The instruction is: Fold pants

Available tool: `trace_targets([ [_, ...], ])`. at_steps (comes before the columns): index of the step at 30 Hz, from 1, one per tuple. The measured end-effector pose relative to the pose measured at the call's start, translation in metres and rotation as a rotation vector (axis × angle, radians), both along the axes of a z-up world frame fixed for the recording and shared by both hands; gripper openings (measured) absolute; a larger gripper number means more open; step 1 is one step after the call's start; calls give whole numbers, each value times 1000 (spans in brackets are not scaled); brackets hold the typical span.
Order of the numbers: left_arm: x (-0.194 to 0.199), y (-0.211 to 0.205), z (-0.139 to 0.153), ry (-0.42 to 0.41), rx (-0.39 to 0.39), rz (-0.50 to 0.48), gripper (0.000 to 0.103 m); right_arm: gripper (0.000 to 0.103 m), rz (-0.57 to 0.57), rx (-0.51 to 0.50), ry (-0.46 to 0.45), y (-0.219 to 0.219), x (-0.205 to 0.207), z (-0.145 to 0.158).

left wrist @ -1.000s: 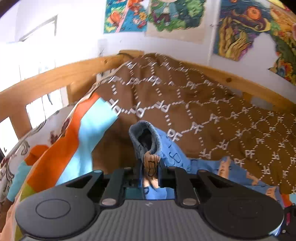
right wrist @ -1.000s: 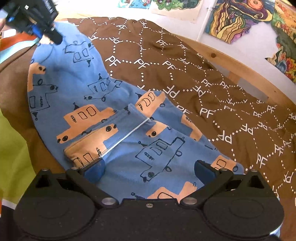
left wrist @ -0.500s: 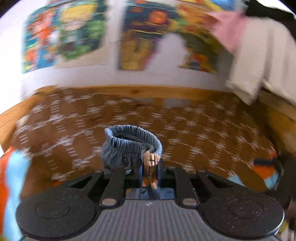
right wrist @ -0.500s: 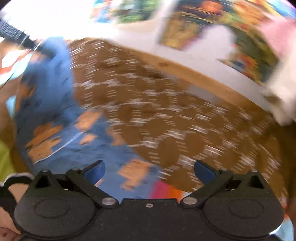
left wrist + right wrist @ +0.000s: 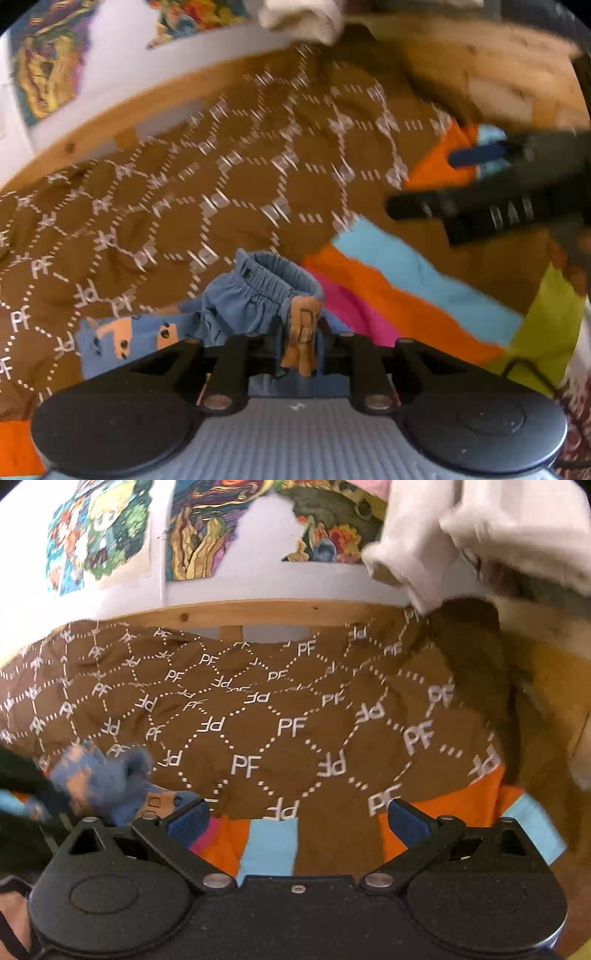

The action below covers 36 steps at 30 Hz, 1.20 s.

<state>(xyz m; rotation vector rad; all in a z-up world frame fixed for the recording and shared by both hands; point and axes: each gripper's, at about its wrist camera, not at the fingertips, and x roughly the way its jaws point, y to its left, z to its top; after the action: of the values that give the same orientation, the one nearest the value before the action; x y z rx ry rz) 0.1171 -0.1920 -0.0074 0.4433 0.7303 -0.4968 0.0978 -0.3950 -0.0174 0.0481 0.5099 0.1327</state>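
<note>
The pants (image 5: 255,299) are blue with orange vehicle prints. My left gripper (image 5: 300,332) is shut on a bunch of the elastic waistband, which stands up in a loop above the jaws. The rest of the pants trails down and left onto the brown blanket (image 5: 221,192). In the right wrist view the pants (image 5: 107,775) hang blurred at the far left, held by the left gripper. My right gripper (image 5: 297,818) is open and empty, its blue pads (image 5: 406,818) wide apart above the blanket edge. It shows in the left wrist view (image 5: 491,184) at the right.
The brown blanket (image 5: 280,716) with white "PF" print covers the bed. A striped sheet (image 5: 402,288) in orange, light blue, pink and green lies at the near edge. A wooden bed frame (image 5: 258,614) runs along the back. White cloth (image 5: 461,528) hangs at top right.
Both grippers have swung to the right across the bed. The left one carried the waistband with it. The right gripper has moved off the pants and now faces bare blanket.
</note>
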Motion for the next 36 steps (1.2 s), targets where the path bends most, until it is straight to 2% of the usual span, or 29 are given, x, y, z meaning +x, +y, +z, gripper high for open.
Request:
trace_targets([
  [2, -6, -1, -6, 13, 1, -19, 43, 102, 11, 14, 18, 1, 4, -5],
  [4, -14, 1, -6, 14, -21, -47, 49, 102, 25, 7, 28, 5, 6, -7],
  [7, -27, 5, -2, -24, -9, -63, 62, 102, 47, 7, 40, 11, 11, -10],
  [11, -38, 17, 1, -30, -12, -61, 62, 102, 67, 41, 54, 16, 13, -13],
  [13, -41, 22, -3, 0, -21, -71, 62, 102, 75, 65, 58, 17, 14, -14],
  [16, -40, 28, -18, 114, -34, -103, 62, 102, 97, 122, 65, 22, 20, -16],
  [19, -42, 32, -25, 128, -44, -109, 66, 102, 143, 147, 73, 40, 28, -20],
  [21, -43, 37, -22, 142, -74, -107, 69, 102, 175, 109, 85, 56, 29, -24],
  [23, -43, 47, -17, 161, -118, -96, 72, 102, 173, -33, 112, 73, 29, -33],
  [25, -45, 64, -9, 154, -165, -66, 73, 102, 143, -127, 124, 74, 27, -39],
  [27, -45, 82, 1, 93, -191, -8, 75, 102, 101, -119, 134, 64, 24, -37],
  [30, -28, 107, 13, -37, -192, 163, 88, 102, 33, -100, 77, 49, 16, -31],
  [33, 6, 122, 19, -112, -193, 354, 89, 102, 41, -35, 11, 55, 19, -24],
  [35, 26, 123, 17, -115, -207, 371, 89, 102, 80, -51, -36, 72, 24, -23],
  [36, 35, 121, 13, -119, -179, 370, 89, 102, 108, -73, -51, 82, 28, -24],
])
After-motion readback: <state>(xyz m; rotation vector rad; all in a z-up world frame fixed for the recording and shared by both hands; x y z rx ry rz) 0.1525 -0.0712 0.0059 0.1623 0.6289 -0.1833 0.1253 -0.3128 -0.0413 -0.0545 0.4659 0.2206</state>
